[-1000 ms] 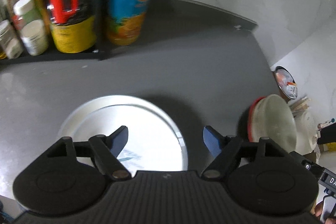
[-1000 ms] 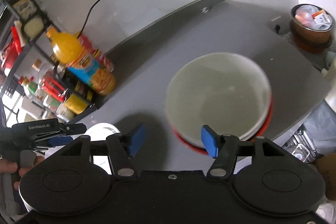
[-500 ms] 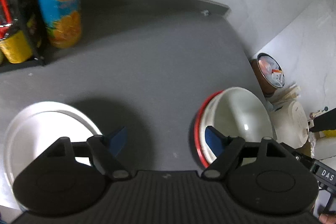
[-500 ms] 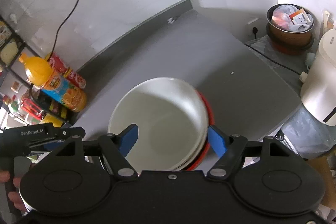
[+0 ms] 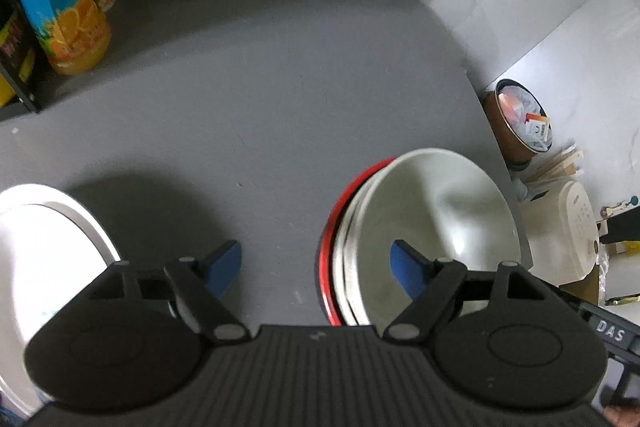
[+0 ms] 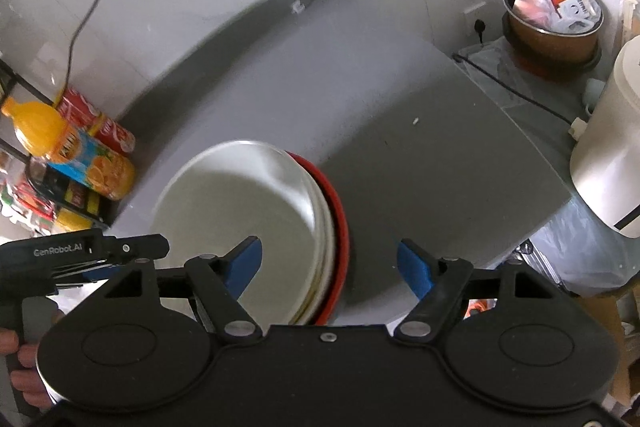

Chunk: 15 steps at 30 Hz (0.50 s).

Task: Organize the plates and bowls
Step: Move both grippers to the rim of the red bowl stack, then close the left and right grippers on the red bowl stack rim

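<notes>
Start at the left: the white plate (image 5: 44,251) lies flat on the grey desk (image 5: 260,99), cut off by the frame edge and partly hidden under your left tool (image 5: 316,263). That tool stands open and holds nothing, its blue fingertips (image 5: 224,263) spread above bare desk between the plate and the stack.

To the right, the white bowl (image 5: 436,211) sits nested in a stack on a red bowl (image 5: 332,231), near the desk's right edge. Your right tool (image 6: 330,261) is also open and empty, straddling the stack's right rim.

The step in hand appears to be taking the stack. Seat one finger inside the rim and one outside before closing; lift level, because the stack sits close to the edge.

How many pieces lie between white bowl and red bowl cannot be counted; the rims are blurred. The stack's near side is hidden behind both tools.
</notes>
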Each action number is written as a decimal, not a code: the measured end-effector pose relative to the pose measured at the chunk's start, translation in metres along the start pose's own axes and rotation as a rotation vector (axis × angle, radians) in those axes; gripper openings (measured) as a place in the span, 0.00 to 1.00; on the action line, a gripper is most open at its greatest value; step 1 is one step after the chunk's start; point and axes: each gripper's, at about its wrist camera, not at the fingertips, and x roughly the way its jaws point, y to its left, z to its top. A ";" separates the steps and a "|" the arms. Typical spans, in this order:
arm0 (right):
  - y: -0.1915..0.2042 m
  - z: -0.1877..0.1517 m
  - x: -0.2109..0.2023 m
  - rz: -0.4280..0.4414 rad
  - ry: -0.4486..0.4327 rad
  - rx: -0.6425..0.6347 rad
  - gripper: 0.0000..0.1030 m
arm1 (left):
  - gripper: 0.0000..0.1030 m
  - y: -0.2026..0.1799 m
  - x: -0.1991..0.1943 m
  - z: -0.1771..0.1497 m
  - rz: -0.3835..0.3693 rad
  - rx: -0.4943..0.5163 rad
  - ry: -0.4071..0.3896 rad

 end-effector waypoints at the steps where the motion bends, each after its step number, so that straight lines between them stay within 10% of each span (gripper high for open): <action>1: 0.001 0.001 0.004 -0.010 0.012 -0.015 0.72 | 0.77 0.000 0.004 0.001 -0.001 -0.005 0.010; 15: -0.004 0.010 0.039 0.032 0.107 -0.056 0.65 | 0.40 -0.003 0.040 -0.004 0.038 -0.041 0.096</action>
